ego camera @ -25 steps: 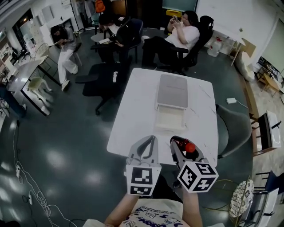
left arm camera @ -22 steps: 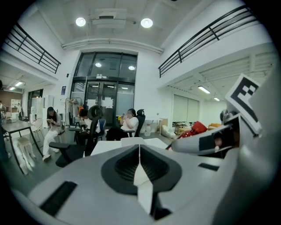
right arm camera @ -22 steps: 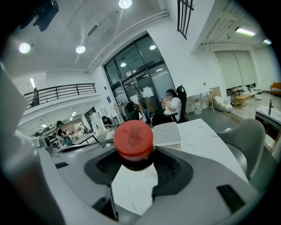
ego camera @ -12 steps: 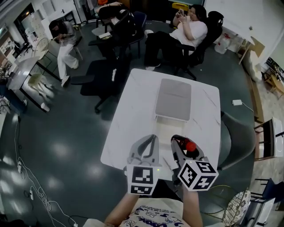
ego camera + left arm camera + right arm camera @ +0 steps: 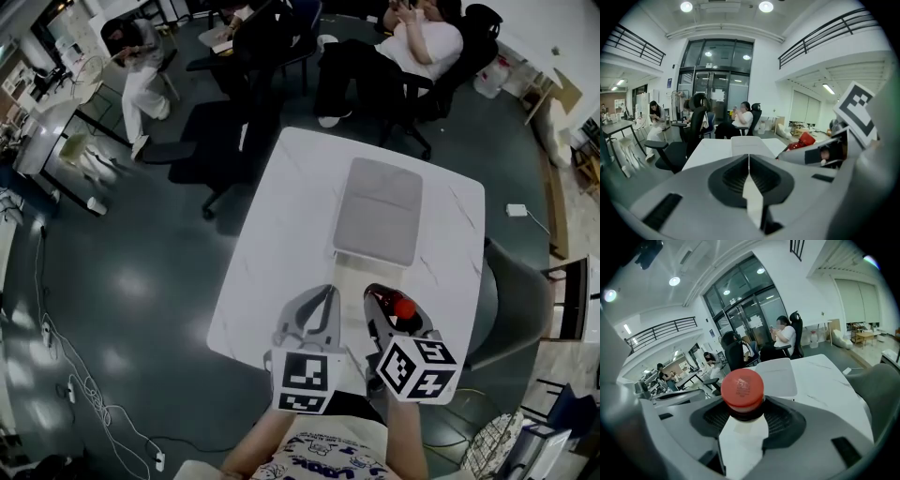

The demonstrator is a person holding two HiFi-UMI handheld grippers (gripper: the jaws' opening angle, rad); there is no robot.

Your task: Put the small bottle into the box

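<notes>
While the person's forearms (image 5: 265, 439) reach forward side by side, the left gripper (image 5: 319, 302) holds its grey jaws pressed together on nothing. The right gripper (image 5: 394, 311) is clamped on the neck of the small bottle (image 5: 403, 307), above the near edge of the white table (image 5: 281, 234). The head view alone shows the flat grey box (image 5: 378, 211) with rounded corners lying mid-table, well apart from the bottle, whereas the right gripper view reveals the smooth round red cap (image 5: 742, 386) and dark ribbed pads (image 5: 780, 417) hugging the neck.
</notes>
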